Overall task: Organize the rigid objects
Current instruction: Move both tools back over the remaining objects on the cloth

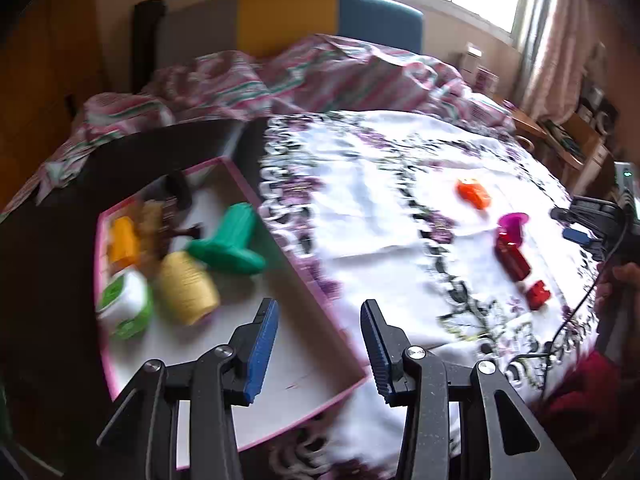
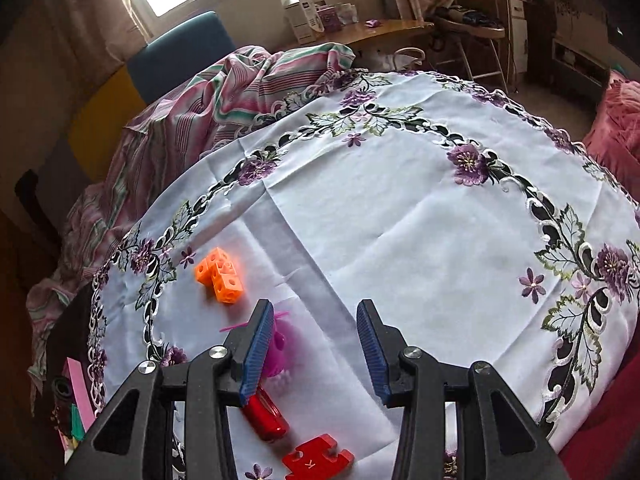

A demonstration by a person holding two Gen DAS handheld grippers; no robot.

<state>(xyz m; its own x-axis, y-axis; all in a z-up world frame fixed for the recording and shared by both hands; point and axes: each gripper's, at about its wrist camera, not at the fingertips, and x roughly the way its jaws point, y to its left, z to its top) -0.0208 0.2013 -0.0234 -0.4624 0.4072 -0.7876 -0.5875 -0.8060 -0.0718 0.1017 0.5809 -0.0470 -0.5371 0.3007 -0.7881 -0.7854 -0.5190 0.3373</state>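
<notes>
Left tongs [image 1: 318, 346]: spread, holding nothing, over the near corner of the pink-rimmed tray [image 1: 256, 196]. Ahead-left in the tray: green-white box [image 1: 126, 306], yellow spool [image 1: 186, 286], green piece [image 1: 228, 242].

Right tongs [image 2: 316, 350]: spread, holding nothing. Ahead-left on the embroidered cloth [image 2: 400, 216]: orange block [image 2: 218, 274]. Magenta piece [image 2: 278, 350], red cylinder [image 2: 268, 418], red puzzle piece [image 2: 316, 460] beside the left finger.

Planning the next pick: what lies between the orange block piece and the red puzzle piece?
In the right wrist view, the pink plastic piece and red cylinder lie between the orange block piece and red puzzle piece.
</notes>
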